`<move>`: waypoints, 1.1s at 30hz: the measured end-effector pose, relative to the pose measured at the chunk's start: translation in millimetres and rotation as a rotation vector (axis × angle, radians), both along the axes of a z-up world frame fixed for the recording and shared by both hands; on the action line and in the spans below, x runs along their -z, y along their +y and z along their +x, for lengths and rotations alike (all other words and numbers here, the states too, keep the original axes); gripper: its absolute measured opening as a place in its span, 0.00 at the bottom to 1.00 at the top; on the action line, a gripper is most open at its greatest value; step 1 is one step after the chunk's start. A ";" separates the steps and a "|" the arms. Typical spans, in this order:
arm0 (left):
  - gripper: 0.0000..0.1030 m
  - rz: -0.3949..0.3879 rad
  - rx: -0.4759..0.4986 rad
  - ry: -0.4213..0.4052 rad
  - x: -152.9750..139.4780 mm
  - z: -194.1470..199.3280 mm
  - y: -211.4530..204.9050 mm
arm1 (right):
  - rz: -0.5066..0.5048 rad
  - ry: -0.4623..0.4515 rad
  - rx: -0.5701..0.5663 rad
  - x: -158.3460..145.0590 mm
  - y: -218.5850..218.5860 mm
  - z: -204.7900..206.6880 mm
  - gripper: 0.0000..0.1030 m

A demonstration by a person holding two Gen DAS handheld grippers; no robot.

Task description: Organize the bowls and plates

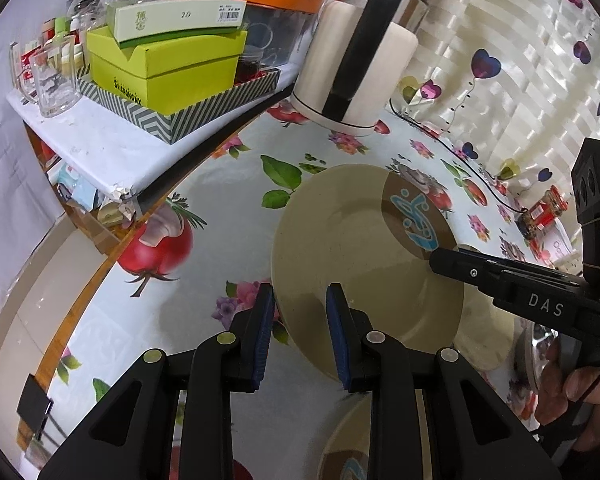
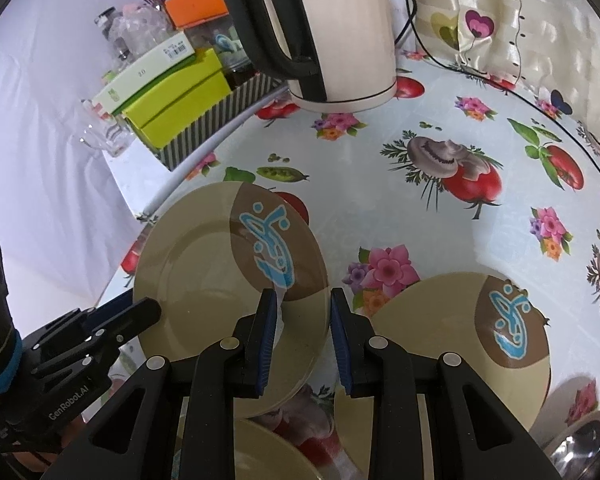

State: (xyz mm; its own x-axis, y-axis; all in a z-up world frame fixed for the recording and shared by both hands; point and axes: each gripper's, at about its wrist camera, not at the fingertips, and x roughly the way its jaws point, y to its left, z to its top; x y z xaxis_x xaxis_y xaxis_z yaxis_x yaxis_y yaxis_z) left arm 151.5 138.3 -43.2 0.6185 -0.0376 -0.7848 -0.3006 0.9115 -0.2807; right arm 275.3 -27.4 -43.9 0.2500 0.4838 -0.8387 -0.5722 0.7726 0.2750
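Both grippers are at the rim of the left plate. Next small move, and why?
Probably shut the right gripper on the near rim of the plate. Its fingers straddle that rim, open. The left gripper straddles the opposite rim, also open, so neither yet holds it. A second plate lies to the right.
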 end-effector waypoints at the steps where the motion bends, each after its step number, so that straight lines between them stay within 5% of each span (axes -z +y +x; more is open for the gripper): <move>1: 0.27 0.002 0.003 -0.001 -2.4 -1.8 -2.0 | 0.000 -0.001 0.002 -2.4 -1.5 -1.6 0.25; 33: 0.27 0.030 0.114 0.098 -1.0 -92.4 -67.9 | -0.050 0.083 0.058 10.2 -72.8 -112.1 0.25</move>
State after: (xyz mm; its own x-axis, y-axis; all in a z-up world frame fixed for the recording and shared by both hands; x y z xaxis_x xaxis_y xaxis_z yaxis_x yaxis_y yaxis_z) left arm 59.1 70.4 -42.2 0.5323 -0.0785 -0.8429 -0.2193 0.9489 -0.2269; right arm 163.2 -100.2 -54.1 0.2055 0.4276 -0.8803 -0.5027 0.8179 0.2799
